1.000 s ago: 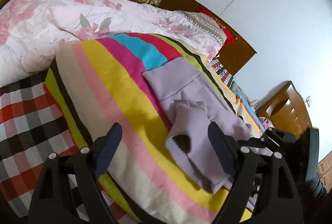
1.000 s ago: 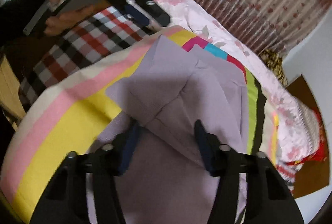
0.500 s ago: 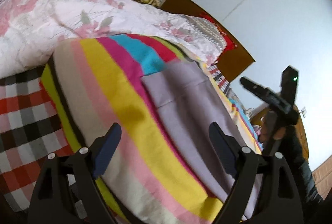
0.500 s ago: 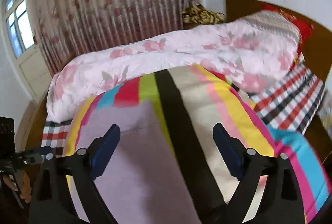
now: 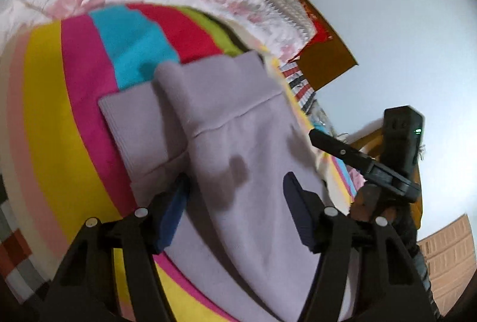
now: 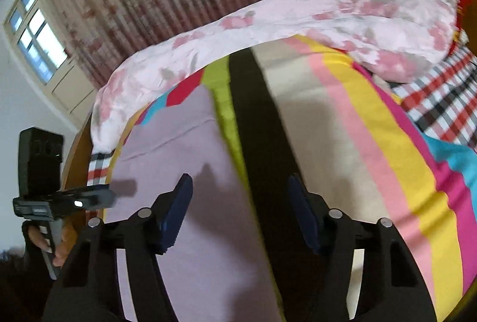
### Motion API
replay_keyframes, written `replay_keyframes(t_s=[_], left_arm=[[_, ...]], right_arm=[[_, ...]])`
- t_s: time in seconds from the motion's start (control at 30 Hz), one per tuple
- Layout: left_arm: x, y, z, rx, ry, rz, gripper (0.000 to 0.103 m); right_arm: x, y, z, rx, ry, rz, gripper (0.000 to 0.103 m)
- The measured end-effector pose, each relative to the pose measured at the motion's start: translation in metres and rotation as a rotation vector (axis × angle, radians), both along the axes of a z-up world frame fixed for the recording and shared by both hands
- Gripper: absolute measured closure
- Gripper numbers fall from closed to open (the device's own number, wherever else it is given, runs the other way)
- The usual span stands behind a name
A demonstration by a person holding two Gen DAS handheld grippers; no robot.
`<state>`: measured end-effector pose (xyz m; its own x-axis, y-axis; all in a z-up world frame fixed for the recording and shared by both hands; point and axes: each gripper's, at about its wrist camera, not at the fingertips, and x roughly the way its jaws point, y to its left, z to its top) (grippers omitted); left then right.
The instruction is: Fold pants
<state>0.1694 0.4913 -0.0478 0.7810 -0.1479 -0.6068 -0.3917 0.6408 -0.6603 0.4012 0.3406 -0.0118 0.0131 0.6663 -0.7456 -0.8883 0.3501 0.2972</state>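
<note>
Bedding first: a striped blanket (image 5: pixel 74 119) in yellow, pink, blue and red covers the bed, with a floral quilt (image 6: pixel 268 24) bunched along its far side and a checked sheet (image 6: pixel 441 101) showing at the edge. On the blanket lie the lilac pants (image 5: pixel 238 125), spread lengthwise, the ribbed waistband end away from the left wrist camera and one cuffed layer peeking out beside the main panel. Over them hovers the left gripper (image 5: pixel 235 205), its dark pads set apart across the cloth, jaws having just narrowed but pinching nothing that can be seen. The right gripper (image 6: pixel 240 208), likewise just narrowed, straddles the pants' long edge and the blanket's black stripe, fingers apart and empty. Judging by the flat lay, the garment seems smoothed out between folds. The next move would call for each gripper to dip low, nip an edge or corner of the fabric, and carry it over evenly.
</note>
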Motion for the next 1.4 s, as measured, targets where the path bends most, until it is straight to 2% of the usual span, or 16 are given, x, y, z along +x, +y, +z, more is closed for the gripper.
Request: replay_keyframes(t_s=[0.13,0.17,0.23,0.3,0.37,0.43,0.53,0.7,0.77,0.83,0.9,1.03,1.27,1.3,1.33,1.4], left_arm=[[-0.002,-0.002,-0.003,-0.003,-0.016,0.017,0.041],[-0.003,-0.002,-0.003,0.001,-0.012,0.024,0.047],[-0.008,-0.003,-0.005,0.007,-0.006,0.030,0.061],[-0.013,0.001,-0.006,0.007,-0.005,0.042,0.072],[-0.016,0.004,-0.004,0.027,-0.002,0.046,0.091],[-0.019,0.003,0.000,0.041,-0.033,0.031,0.098],[-0.024,-0.002,0.013,0.073,-0.064,0.023,0.099],[-0.050,-0.006,0.032,0.079,-0.082,0.031,0.099],[-0.052,-0.002,0.021,0.070,-0.029,0.029,0.099],[-0.051,0.008,-0.007,0.014,0.051,0.043,0.099],[-0.057,0.014,-0.019,-0.040,0.034,0.052,0.099],[-0.063,0.017,-0.013,-0.012,-0.018,0.070,0.099],[-0.054,0.017,-0.022,-0.010,0.013,0.088,0.095],[-0.056,0.016,-0.022,-0.019,0.011,0.096,0.095],[-0.058,0.016,-0.021,-0.025,0.010,0.101,0.093],[-0.062,0.016,-0.014,0.005,0.036,0.124,0.064]], right_arm=[[0.001,0.012,-0.014,-0.033,0.037,0.018,0.056],[0.002,0.011,-0.017,-0.022,0.057,0.015,0.058],[0.002,0.009,-0.019,0.006,0.074,0.017,0.077],[-0.003,0.007,-0.015,0.023,0.048,0.021,0.090],[-0.009,0.005,-0.010,0.026,0.024,0.021,0.093],[-0.015,0.006,-0.005,0.025,-0.016,0.020,0.095],[-0.024,0.007,0.007,0.027,-0.073,0.015,0.095],[-0.041,0.008,0.027,0.032,-0.082,0.038,0.095],[-0.050,0.014,0.020,-0.014,-0.088,0.059,0.095],[-0.054,0.020,0.004,-0.070,-0.091,0.059,0.095],[-0.059,0.023,-0.006,-0.093,-0.114,0.058,0.095],[-0.057,0.020,-0.001,-0.067,-0.134,0.019,0.095],[-0.054,0.027,-0.014,-0.081,-0.119,0.002,0.092],[-0.052,0.025,-0.013,-0.076,-0.101,-0.004,0.090],[-0.050,0.019,-0.009,-0.077,-0.081,-0.023,0.077],[-0.050,0.001,0.003,-0.067,-0.079,-0.063,0.051]])
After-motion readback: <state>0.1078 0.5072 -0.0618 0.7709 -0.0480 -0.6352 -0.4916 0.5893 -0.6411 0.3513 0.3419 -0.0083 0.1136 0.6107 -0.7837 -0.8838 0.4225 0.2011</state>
